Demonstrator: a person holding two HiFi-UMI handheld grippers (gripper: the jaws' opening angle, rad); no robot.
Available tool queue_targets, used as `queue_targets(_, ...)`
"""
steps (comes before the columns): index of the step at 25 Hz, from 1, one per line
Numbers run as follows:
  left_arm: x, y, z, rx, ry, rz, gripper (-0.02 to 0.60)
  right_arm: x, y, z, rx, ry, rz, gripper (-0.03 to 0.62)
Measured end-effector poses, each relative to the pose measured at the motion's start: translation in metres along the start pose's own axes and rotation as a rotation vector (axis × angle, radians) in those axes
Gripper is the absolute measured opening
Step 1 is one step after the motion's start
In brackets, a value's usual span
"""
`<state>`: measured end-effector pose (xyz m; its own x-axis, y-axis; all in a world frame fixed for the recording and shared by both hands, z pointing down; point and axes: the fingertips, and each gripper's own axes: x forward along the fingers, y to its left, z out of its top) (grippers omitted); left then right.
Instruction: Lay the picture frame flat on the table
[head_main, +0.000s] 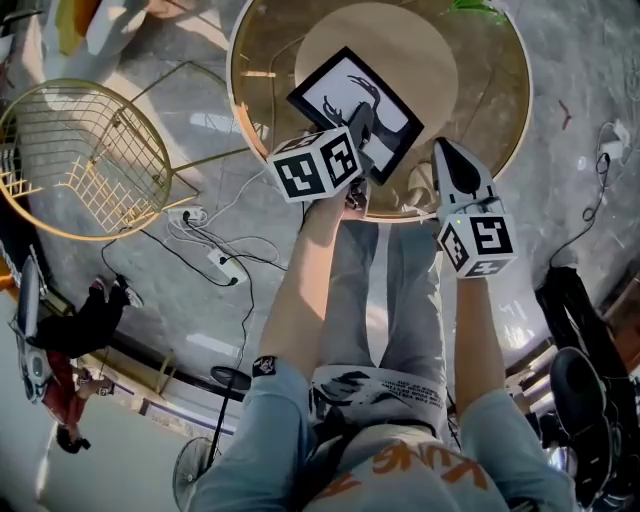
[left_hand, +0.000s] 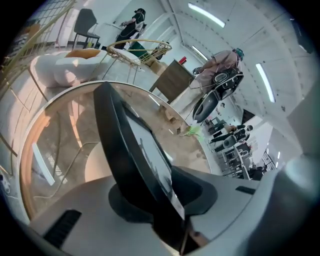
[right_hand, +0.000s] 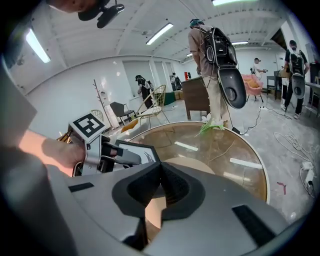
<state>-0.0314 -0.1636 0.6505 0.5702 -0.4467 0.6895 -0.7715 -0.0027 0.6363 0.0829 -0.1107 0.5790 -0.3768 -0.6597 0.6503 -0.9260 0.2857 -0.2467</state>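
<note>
Left hand-held gripper (head_main: 360, 122) clamped on near edge of picture frame (head_main: 340, 90). Frame ahead of it, face up over the round tabletop (head_main: 490, 90), bare glass all round. Right hand-held gripper (head_main: 445, 155) just right, at near rim, jaws together, empty. Both forearms stretched forward.

Looking down from above, the left gripper (head_main: 360, 125) and its marker cube cover the near corner of the picture frame (head_main: 345, 95), so the grip point is hidden there. Along that gripper's own jaws, the frame's lower edge vanishes between them, and its print is too edge-on to read. The round glass table (head_main: 490, 110) is clipped by the top edge, as is a green sprig (head_main: 475, 6). The gold wire chair (head_main: 80, 150) runs off the left edge. Seen from the right gripper (right_hand: 160, 172), the frame's left side hides behind the left gripper.
</note>
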Motion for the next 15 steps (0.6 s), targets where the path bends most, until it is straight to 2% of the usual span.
queue_targets(3,0.0,0.004,-0.002,0.051,0.03,0.039,0.148,0.003,0.001,-0.001,0.008,-0.01,0.002,-0.003)
queue_targets(6,0.001,0.008,-0.006,0.091,0.065,0.075,0.202,0.002,0.001,-0.004,0.022,-0.01,-0.002,-0.003)
queue_targets(9,0.002,0.015,-0.015,0.109,0.101,0.105,0.284,0.002,-0.001,-0.008,0.035,-0.009,-0.006,-0.003)
queue_targets(15,-0.003,0.028,-0.028,0.123,0.131,0.167,0.34,-0.001,-0.001,-0.011,0.052,-0.012,-0.006,-0.003)
